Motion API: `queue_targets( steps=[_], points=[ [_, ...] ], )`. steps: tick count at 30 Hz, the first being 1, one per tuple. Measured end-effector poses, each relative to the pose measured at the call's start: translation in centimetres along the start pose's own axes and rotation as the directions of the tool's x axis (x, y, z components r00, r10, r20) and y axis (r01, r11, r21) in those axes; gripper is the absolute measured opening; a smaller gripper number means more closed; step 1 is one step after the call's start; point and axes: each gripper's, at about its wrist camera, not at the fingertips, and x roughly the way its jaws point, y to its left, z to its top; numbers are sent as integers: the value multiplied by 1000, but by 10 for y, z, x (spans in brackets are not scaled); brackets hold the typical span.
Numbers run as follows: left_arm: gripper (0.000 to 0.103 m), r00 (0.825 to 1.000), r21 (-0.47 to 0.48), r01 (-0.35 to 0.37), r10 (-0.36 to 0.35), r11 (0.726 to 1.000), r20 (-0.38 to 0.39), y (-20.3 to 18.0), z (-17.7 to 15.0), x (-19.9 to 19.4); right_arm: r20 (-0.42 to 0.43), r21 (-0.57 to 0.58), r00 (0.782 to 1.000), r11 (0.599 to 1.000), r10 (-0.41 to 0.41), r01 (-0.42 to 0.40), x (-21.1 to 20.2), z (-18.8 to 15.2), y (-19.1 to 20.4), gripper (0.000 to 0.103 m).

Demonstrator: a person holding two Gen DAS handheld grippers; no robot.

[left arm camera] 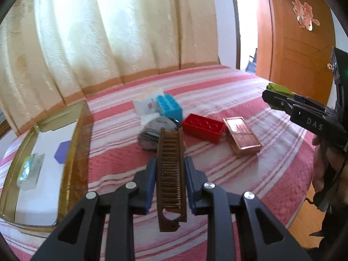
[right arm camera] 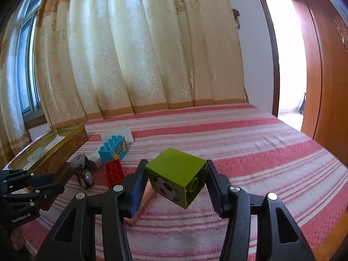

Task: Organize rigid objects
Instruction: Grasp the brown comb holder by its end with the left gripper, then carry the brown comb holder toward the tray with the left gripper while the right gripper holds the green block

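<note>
Both claws loaded: left claw (left arm camera: 170, 169) clamps comb (left arm camera: 171, 174), right claw (right arm camera: 174, 180) pinches green block (right arm camera: 176, 176) — likely bound for tin (left arm camera: 74, 152), left of both.

Three toy bricks, one blue (left arm camera: 169, 107), one red (left arm camera: 203, 127), one green (right arm camera: 177, 177); one brown comb (left arm camera: 171, 175); one pink case (left arm camera: 242, 138); one grey stone (left arm camera: 155, 133); one gold-rimmed tray (left arm camera: 74, 143); two tongs.

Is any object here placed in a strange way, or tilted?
The green block sits tilted in the right gripper, held by its corners, not flat. The red block lies on its side on the bed. Nothing looks spilled or broken.
</note>
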Motion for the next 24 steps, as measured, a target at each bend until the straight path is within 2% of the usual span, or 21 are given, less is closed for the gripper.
queue_targets(
  steps=[6, 11, 19, 24],
  points=[
    [24, 997, -62, -4, 9, 998, 75, 12, 0, -11, -5, 1, 1000, 1000, 22, -22, 11, 6, 9, 54],
    [24, 990, -102, -48, 61, 994, 126, 17, -3, -18, -13, -3, 999, 999, 51, -51, 14, 6, 19, 54],
    [24, 980, -199, -88, 121, 976, 159, 34, -6, -24, -3, -69, 998, 995, 70, -70, 13, 2, 51, 54],
    [24, 972, -223, -112, 153, 968, 176, 37, -8, -28, -4, -78, 997, 994, 80, -80, 13, 1, 60, 54]
  ],
)
